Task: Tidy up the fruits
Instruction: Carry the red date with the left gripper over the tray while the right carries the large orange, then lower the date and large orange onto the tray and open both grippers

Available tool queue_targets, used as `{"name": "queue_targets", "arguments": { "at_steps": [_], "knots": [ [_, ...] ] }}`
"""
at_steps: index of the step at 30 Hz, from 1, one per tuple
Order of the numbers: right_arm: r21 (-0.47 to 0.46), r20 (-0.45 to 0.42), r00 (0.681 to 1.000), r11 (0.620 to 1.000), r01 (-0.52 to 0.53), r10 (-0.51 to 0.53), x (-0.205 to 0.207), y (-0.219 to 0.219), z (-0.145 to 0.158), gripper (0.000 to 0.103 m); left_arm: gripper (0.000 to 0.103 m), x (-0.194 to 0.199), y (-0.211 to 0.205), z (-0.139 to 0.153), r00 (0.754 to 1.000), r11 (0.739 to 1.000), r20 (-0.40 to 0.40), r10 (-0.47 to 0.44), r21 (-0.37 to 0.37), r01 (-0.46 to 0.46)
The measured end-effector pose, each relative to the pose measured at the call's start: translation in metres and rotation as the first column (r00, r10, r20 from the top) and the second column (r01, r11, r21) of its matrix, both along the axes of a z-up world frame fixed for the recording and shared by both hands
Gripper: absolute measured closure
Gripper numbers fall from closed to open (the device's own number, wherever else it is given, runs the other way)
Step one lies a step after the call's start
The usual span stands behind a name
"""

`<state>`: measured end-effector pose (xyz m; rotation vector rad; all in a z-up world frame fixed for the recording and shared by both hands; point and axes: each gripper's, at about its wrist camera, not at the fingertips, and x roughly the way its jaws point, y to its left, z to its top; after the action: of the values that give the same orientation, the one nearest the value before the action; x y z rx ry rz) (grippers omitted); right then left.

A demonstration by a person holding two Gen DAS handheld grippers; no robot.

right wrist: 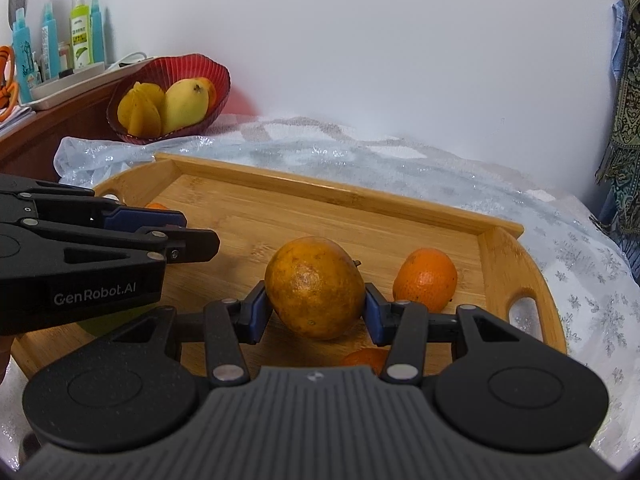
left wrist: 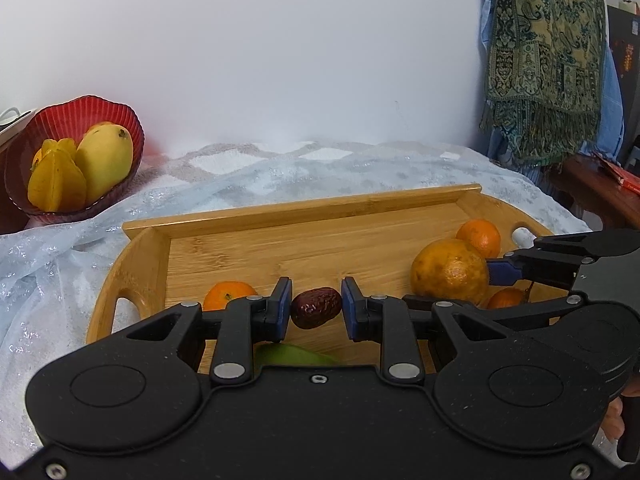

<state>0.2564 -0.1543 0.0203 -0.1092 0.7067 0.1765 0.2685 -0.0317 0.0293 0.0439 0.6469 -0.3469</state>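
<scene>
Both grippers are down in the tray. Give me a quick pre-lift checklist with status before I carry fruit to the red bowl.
1. Left gripper straddles the brown date: ok, though pad contact cannot be judged.
2. Right gripper pads against the large orange: ok.
3. Large orange lifted off the wooden tray: cannot tell.
4. Red bowl has room beside the mango and starfruit: not ok, looks crowded.
5. Small orange apart from right gripper: ok.

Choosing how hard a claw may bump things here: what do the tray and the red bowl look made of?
The tray looks like bamboo or light wood with a smooth, faintly glossy finish: fine parallel grain and joined strips show. The red bowl looks like translucent ribbed glass or hard plastic; light passes through its fluted wall, but the pictures cannot settle which.
</scene>
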Motion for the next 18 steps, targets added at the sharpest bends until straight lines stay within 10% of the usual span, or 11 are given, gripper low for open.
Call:
{"name": "queue_targets", "arguments": {
  "at_steps": [18],
  "knots": [
    [-0.002, 0.003, 1.000, 1.000, 0.002, -0.002, 0.0017, -0.0003, -0.0003, 0.048, 0.078, 0.0022, -0.0010, -0.0023, 1.000, 1.000, -0.007, 0.001, 0.000, -0.001]
  ]
}}
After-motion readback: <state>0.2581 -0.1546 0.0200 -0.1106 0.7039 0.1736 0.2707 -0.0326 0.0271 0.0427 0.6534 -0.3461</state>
